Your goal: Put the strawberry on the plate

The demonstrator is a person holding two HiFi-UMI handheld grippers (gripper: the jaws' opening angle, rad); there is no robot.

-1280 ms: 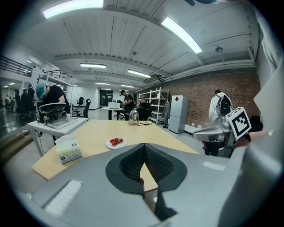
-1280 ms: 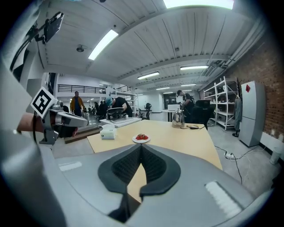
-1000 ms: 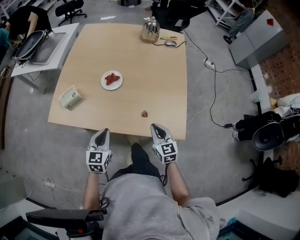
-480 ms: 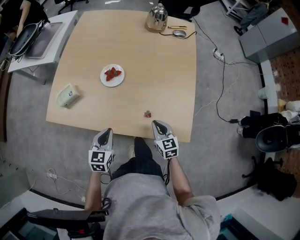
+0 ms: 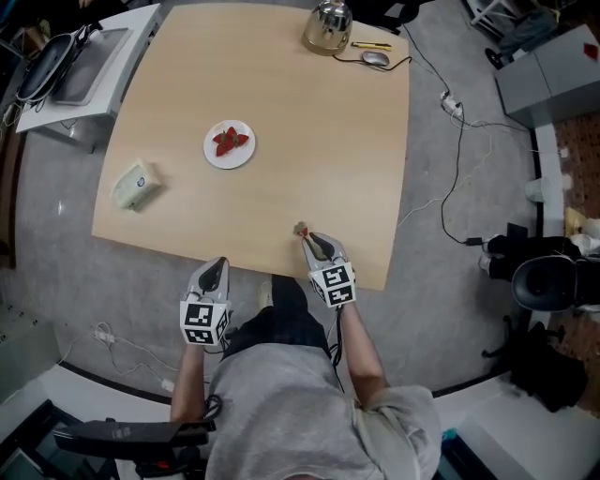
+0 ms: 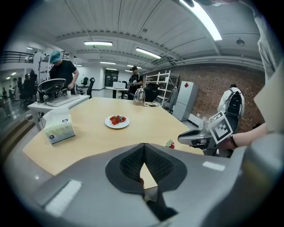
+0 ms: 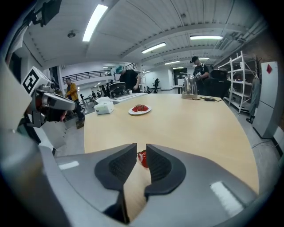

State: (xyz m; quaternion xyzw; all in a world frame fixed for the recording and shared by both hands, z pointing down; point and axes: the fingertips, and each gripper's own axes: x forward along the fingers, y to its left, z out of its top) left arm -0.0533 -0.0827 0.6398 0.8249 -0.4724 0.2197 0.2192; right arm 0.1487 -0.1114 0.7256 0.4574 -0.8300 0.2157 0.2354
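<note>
A single red strawberry (image 5: 300, 228) lies near the front edge of the wooden table (image 5: 319, 150). My right gripper (image 5: 307, 239) is right behind it. In the right gripper view the strawberry (image 7: 142, 158) shows in the narrow gap just past the tips of the right gripper (image 7: 141, 146). Its jaws have just been opening and the pads do not press on the fruit. The white plate (image 5: 211, 155) with several strawberries sits further back to the left, and the plate (image 7: 132, 112) is far ahead in the right gripper view. My left gripper (image 5: 214, 262) hovers at the table's front edge, shut and empty.
A tissue box (image 5: 134, 186) lies at the table's left edge. At the far end stand a metal kettle (image 5: 328, 26) and a computer mouse (image 5: 375, 58). Cables (image 5: 450, 141) trail over the floor on the right. A side table (image 5: 84, 66) stands at the back left.
My right gripper has moved forward over the table edge, up to the lone strawberry, and its jaws have parted. The left gripper has stayed at the front edge.
</note>
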